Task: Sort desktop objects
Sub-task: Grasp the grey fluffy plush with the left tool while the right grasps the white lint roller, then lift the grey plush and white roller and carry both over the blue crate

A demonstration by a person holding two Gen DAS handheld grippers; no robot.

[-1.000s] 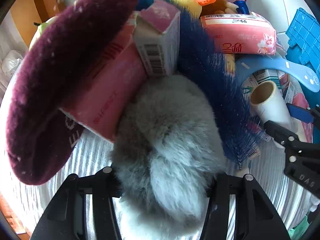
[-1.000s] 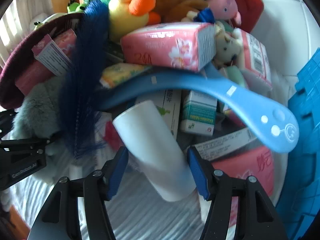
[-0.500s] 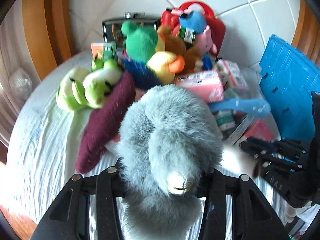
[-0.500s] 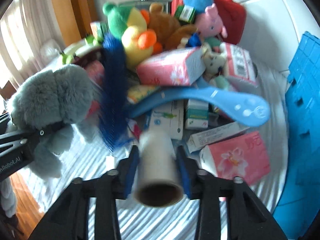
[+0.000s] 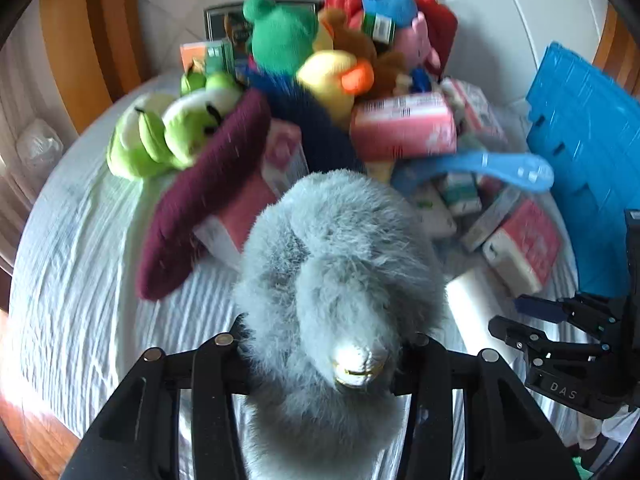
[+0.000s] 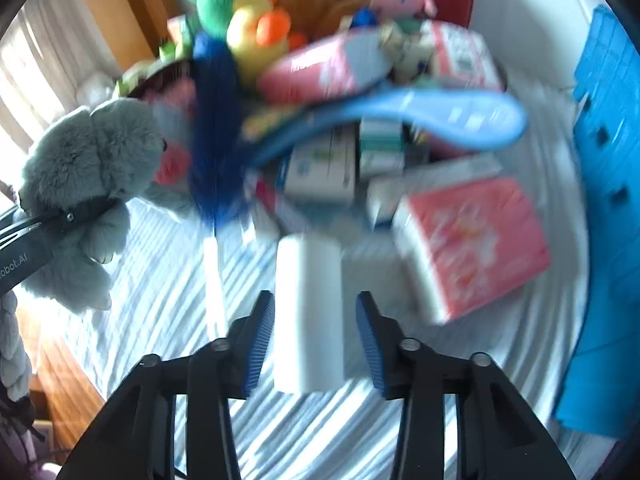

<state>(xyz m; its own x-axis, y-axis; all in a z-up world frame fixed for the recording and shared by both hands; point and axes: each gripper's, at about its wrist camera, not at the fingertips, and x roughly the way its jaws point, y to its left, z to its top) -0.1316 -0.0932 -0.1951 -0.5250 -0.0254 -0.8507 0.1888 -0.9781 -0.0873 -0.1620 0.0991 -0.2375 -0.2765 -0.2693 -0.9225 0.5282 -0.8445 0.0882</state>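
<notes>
Holding the grey plush (image 5: 336, 264) aloft; letting go of the white roll (image 6: 308, 312), both on the near side of the toy pile (image 5: 340, 80).

From the left wrist: clamped round the plush with the left gripper (image 5: 320, 340), raised off the striped cloth (image 5: 100, 260) just in front of the pile, probably to carry it to its own group. From the right wrist: jaws of the right gripper (image 6: 316, 320) just opened, pads clear of the roll between them, apparently resting on the cloth in front of the pile, seemingly set apart there.

A home: plush toys (image 5: 336, 80) on a white-clothed table (image 5: 100, 280), wooden trim (image 5: 76, 40) behind.
</notes>
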